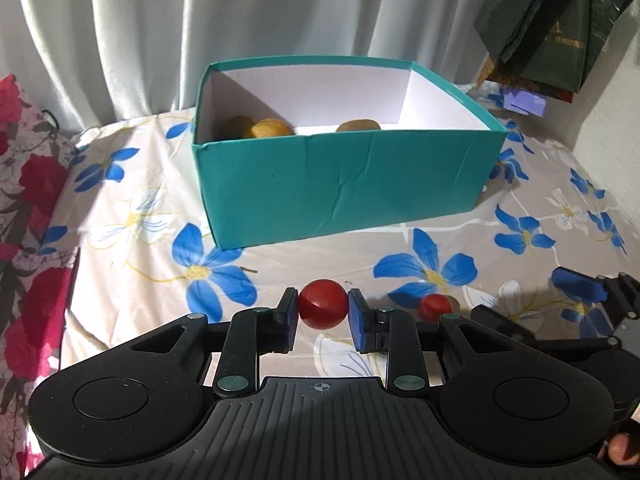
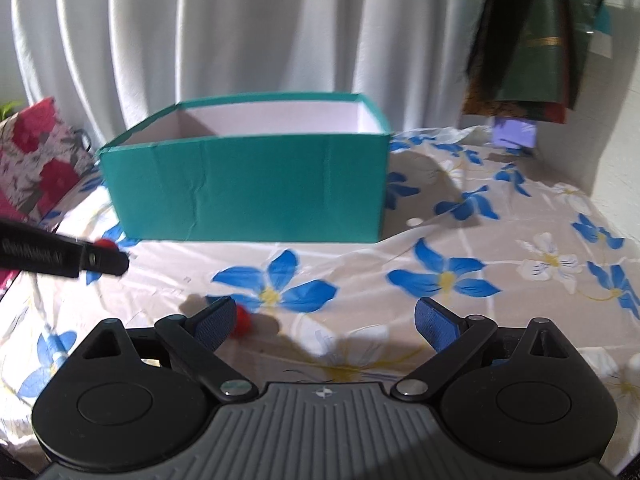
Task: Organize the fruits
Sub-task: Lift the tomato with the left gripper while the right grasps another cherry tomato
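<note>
1. Two red fruits remain outside the box in the left wrist view. The left gripper (image 1: 323,312) has its blue pads pressed on either side of one red fruit (image 1: 323,304), held above the flowered sheet (image 1: 140,208). The second red fruit (image 1: 435,307) lies on the sheet just right of it, near the right gripper's open finger (image 1: 576,286).
2. Three brownish-yellow fruits (image 1: 268,128) already sit inside the teal box (image 1: 340,184), which stands farther away at the middle of the bed; two lie in its left part, one further right, past what looks like a divider.
3. In the right wrist view, the right gripper (image 2: 324,320) has its fingers spread wide and holds nothing. The loose red fruit (image 2: 242,320) peeks out just beside its left finger, not between the pads.
4. The teal box (image 2: 248,188) lies beyond, its contents hidden from here.
5. My judgement: sorting is partly done; the held fruit still needs carrying to the box, and the loose one still needs grasping.
</note>
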Demonstrator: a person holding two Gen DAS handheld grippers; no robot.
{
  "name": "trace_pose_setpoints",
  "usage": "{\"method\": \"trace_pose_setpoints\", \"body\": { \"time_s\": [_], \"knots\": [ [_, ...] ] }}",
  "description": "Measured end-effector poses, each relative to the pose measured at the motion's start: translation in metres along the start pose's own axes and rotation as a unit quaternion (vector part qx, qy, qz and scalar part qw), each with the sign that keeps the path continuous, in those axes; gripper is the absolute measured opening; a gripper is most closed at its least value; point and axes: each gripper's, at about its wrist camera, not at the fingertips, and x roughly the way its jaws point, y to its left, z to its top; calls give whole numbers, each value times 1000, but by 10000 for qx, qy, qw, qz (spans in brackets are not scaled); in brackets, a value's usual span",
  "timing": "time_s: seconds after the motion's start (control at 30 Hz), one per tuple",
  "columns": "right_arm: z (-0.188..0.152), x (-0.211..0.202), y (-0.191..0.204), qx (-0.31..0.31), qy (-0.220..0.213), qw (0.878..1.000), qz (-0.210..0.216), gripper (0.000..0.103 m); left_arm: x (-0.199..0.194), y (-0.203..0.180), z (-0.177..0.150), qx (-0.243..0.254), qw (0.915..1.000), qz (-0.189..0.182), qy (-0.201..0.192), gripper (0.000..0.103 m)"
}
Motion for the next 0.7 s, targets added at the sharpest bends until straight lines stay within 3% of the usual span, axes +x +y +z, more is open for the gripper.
{"method": "trace_pose_setpoints", "body": {
  "time_s": [0.27, 0.43, 0.7],
  "knots": [
    [2, 30, 27, -240, 335, 9988, 250, 83, -3, 19, -3, -178, 9997, 157, 86, 30],
    [1, 44, 31, -148, 620, 9975, 309, 64, 0, 25, -6, -271, 9994, 171, 155, 30],
    [0, 44, 32, -241, 565, 9973, 410, 61, 3, 25, -3, -349, 9988, 250, 239, 30]
  ]
}}
